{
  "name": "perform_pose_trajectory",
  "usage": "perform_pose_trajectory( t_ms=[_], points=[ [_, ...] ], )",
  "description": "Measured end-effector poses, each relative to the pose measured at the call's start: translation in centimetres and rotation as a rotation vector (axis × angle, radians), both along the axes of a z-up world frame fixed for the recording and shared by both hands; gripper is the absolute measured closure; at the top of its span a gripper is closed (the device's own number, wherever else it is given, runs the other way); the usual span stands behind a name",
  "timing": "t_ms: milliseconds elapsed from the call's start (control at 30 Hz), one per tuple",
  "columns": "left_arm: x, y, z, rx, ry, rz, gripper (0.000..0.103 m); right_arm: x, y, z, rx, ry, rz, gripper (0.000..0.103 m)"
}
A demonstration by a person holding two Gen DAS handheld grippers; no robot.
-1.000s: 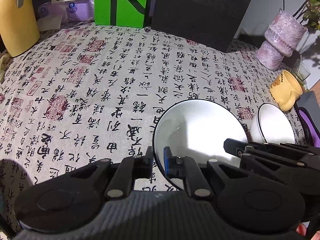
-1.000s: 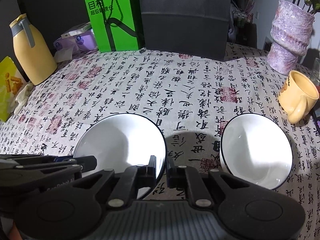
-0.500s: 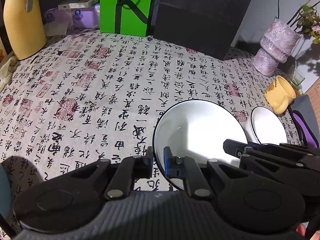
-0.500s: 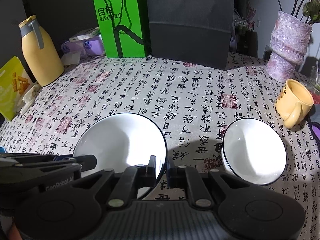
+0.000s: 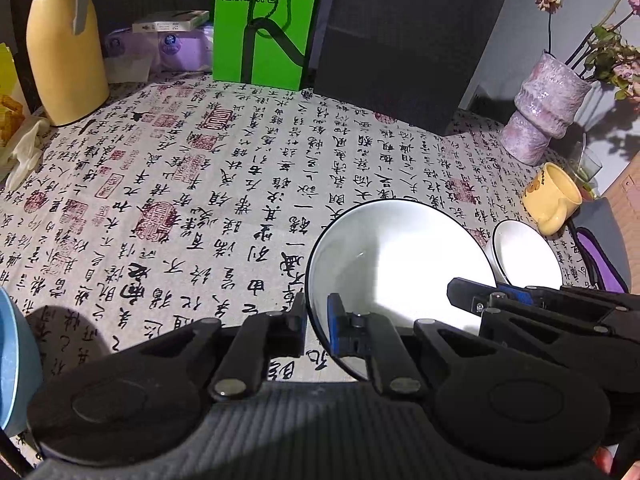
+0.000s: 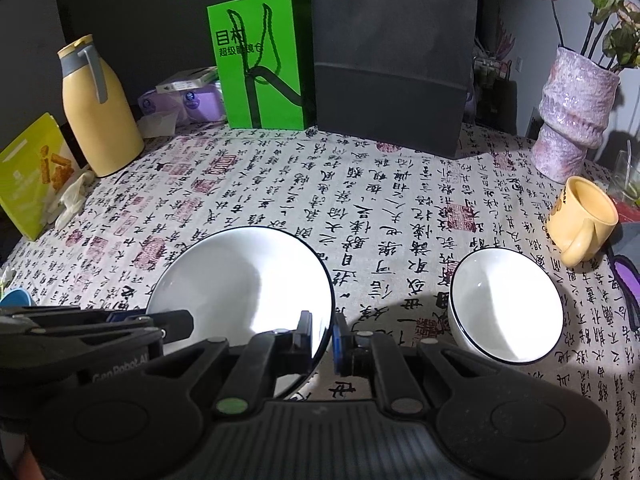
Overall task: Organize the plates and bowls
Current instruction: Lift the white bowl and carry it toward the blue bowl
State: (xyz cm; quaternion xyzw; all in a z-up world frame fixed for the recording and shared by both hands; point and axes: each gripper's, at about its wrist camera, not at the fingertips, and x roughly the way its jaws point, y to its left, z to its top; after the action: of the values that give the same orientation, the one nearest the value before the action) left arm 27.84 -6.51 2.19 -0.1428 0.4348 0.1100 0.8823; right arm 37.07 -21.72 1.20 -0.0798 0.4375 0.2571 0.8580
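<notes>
Left gripper (image 5: 316, 322): you have its two fingers clamped on the left rim of the large white bowl (image 5: 400, 264), one finger outside the wall, the blue-padded one inside.
Right gripper (image 6: 323, 334): you have it pinched on the opposite, right rim of the same large white bowl (image 6: 240, 280), left finger inside, blue-padded finger outside.
Large white bowl: black-edged and empty; it sits between your two grippers, over the near part of the table, held from both sides. Whether its base touches the cloth cannot be told.
Small white bowl (image 6: 506, 306): also black-rimmed and empty, upright on the tablecloth (image 6: 360, 184) towards the near right corner, apart from the large bowl and just right of your right gripper. In the left wrist view the small white bowl (image 5: 524, 256) peeks out behind the large one.
Yellow mug (image 6: 582, 220): tilted on its side near the right edge, handle towards you, just beyond the small bowl.
Purple vase (image 6: 572, 112): upright at the far right corner, dried flowers in it.
Far edge: a green paper bag (image 6: 264, 64) and a black paper bag (image 6: 392, 56) stand side by side.
Far left corner: a yellow jug (image 6: 98, 108) with a grey handle, a snack packet (image 6: 34, 172) beside it.
Blue cup (image 5: 16, 360): at the near left edge, only partly seen.
</notes>
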Motion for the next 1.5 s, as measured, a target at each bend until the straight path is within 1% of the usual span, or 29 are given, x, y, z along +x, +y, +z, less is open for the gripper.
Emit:
perform_pose_trajectory(
  t_ms=[600, 867, 1500],
  points=[
    [-3.7, 0.9, 2.0, 0.006, -0.051, 0.027, 0.092, -3.5, 0.9, 2.1, 0.005, -0.051, 0.029, 0.093],
    [-5.5, 1.8, 3.0, 0.005, -0.079, 0.047, 0.092, -5.1, 1.7, 3.1, 0.008, -0.071, 0.046, 0.093],
    [-9.9, 4.5, 4.3, -0.003, -0.123, 0.103, 0.092, -8.7, 4.3, 4.5, 0.017, -0.105, 0.097, 0.093]
  ],
)
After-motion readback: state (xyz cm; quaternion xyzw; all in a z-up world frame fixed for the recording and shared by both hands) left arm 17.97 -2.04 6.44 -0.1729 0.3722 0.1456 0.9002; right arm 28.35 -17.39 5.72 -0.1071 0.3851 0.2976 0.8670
